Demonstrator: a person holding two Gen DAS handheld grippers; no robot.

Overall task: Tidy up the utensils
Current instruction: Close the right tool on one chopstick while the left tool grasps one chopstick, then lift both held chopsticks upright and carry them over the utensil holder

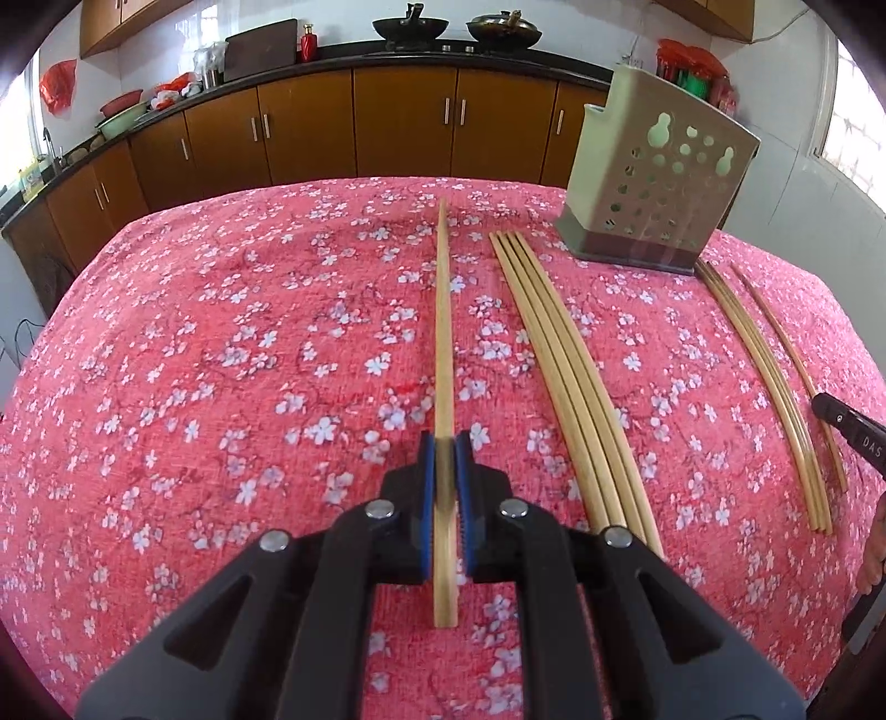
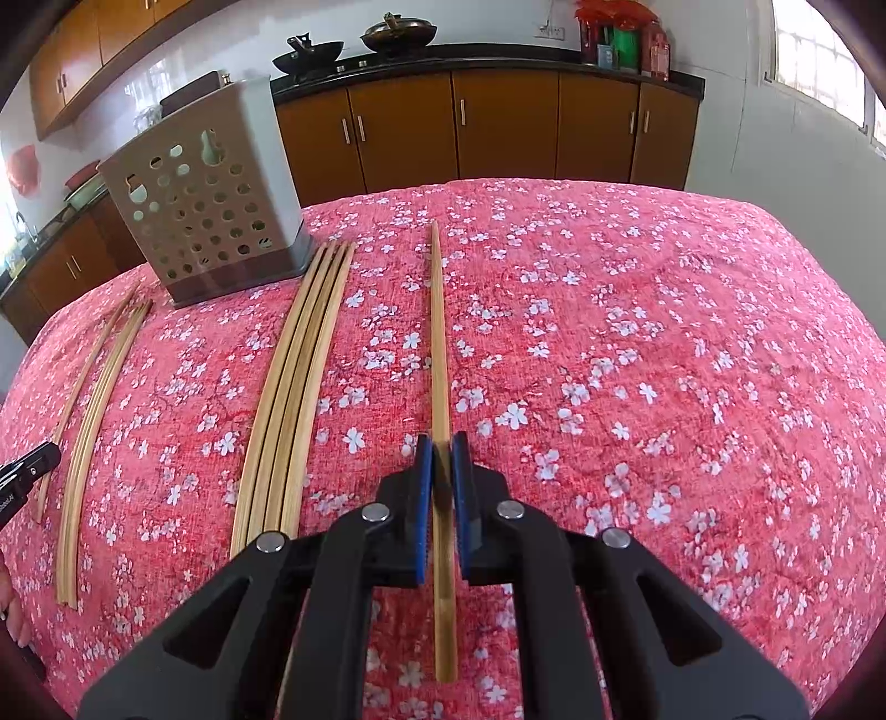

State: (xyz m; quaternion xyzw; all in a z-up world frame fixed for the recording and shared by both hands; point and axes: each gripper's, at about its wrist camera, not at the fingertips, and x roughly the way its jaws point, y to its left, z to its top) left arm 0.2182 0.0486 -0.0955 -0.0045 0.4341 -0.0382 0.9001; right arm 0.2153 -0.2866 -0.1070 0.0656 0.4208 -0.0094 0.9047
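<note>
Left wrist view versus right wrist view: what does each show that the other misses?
Only left wrist: the left gripper shut on a chopstick, close up. Only right wrist: the right gripper shut on a second chopstick, close up. Both: the perforated holder, two loose chopstick bundles on the flowered cloth, two woks behind.

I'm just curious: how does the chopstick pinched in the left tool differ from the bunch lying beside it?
The pinched chopstick is single, clamped between the left gripper's blue fingers; the bunch is four sticks side by side, lying free on the floral cloth. The bunch's far ends lie nearer the holder than the pinched chopstick's tip. Both are pale wood, similar in length, pointing roughly the same way.
</note>
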